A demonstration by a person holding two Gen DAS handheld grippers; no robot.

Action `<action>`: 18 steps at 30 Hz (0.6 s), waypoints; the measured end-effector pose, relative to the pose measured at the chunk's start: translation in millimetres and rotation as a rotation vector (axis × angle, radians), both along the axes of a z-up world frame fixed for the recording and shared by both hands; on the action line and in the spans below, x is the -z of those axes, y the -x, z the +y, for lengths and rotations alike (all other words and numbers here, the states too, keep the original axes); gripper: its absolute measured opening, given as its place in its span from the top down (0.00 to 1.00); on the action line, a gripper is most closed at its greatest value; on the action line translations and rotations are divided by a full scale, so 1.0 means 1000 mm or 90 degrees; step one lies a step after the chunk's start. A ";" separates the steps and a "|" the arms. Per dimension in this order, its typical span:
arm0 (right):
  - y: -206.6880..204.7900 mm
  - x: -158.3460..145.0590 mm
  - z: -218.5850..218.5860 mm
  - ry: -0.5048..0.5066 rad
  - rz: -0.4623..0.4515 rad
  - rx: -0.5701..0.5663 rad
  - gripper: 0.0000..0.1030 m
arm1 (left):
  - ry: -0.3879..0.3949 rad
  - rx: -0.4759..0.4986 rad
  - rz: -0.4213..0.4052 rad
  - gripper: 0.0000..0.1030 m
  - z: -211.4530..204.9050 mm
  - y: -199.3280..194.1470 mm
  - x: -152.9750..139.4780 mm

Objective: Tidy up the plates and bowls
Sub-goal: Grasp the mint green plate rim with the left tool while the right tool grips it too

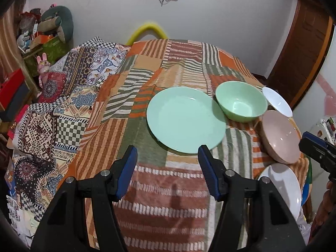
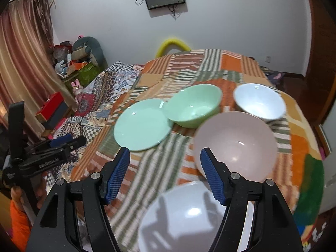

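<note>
On the striped cloth-covered table lie a mint green plate (image 1: 185, 119) (image 2: 142, 125), a green bowl (image 1: 241, 100) (image 2: 194, 105) resting on the plate's right rim, a pink bowl (image 1: 280, 135) (image 2: 236, 145), a white bowl (image 1: 277, 101) (image 2: 259, 100) at the back right, and a white plate (image 1: 283, 185) (image 2: 189, 216) nearest. My left gripper (image 1: 168, 163) is open and empty, just short of the green plate. My right gripper (image 2: 164, 166) is open and empty, above the white plate's far edge, beside the pink bowl.
The table (image 1: 159, 189) has a patchwork cloth; a second patterned cloth (image 1: 63, 105) drapes to its left. A yellow chair back (image 1: 147, 31) stands at the far edge. Boxes and toys (image 1: 42, 37) pile at the left wall. The right gripper shows at the left view's right edge (image 1: 317, 149).
</note>
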State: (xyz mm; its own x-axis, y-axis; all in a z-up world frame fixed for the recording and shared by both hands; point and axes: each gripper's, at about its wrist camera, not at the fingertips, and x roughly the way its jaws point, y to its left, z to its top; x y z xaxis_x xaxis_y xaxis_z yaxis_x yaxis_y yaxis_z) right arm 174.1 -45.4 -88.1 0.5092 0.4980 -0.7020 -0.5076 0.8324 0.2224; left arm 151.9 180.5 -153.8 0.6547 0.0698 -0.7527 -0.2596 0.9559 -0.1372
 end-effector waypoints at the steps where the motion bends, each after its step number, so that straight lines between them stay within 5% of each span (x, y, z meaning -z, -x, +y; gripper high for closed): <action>1: -0.003 0.002 0.005 0.001 0.004 -0.002 0.36 | 0.001 -0.001 0.004 0.42 0.004 -0.004 0.003; 12: -0.046 0.046 0.054 0.029 0.084 0.006 0.36 | 0.028 0.005 0.024 0.43 0.048 -0.058 0.042; 18: -0.069 0.067 0.064 0.045 0.127 0.023 0.37 | 0.040 0.012 0.042 0.61 0.067 -0.089 0.066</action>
State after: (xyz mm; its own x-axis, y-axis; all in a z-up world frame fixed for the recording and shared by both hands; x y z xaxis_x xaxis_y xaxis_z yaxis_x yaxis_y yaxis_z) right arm 243.2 19.0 -155.0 0.3733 0.4278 -0.8232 -0.4292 0.8663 0.2555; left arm 240.7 247.3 -219.4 0.6043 0.0094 -0.7967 -0.2526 0.9506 -0.1804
